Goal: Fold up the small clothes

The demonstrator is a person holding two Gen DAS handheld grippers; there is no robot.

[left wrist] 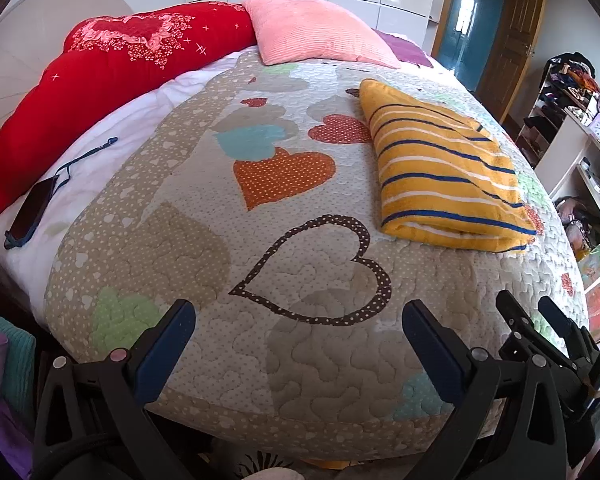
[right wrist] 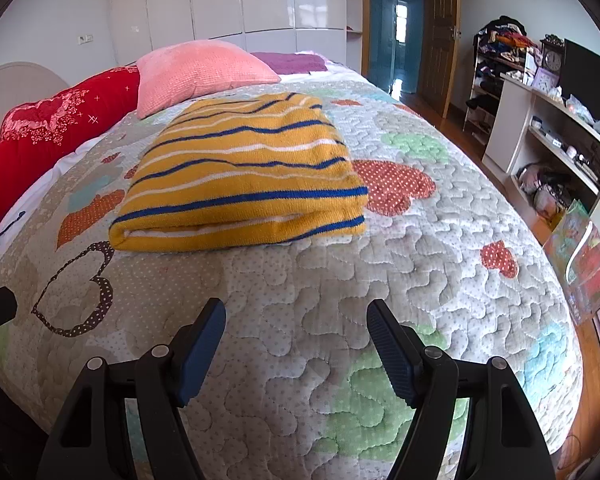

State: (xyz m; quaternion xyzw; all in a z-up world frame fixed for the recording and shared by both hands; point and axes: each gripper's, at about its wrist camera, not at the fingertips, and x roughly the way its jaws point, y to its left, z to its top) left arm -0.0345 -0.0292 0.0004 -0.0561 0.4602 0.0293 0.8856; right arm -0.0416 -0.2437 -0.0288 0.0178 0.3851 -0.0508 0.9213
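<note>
Knit striped garment (right wrist: 240, 172) folded flat on quilted bedspread (right wrist: 380, 280) — jaws apart.

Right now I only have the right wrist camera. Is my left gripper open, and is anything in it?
Observer: The left gripper is open, with nothing between its fingers, above the near end of the quilt.
Operator: Anything on the bed to the left of the folded sweater that I'm missing?
Observer: Yes, a dark phone with a blue cord lies on the white sheet, beside the red pillow.
Operator: Is the sweater near it?
Observer: No, it lies clear of the phone, on the far side of the quilt from it.
</note>
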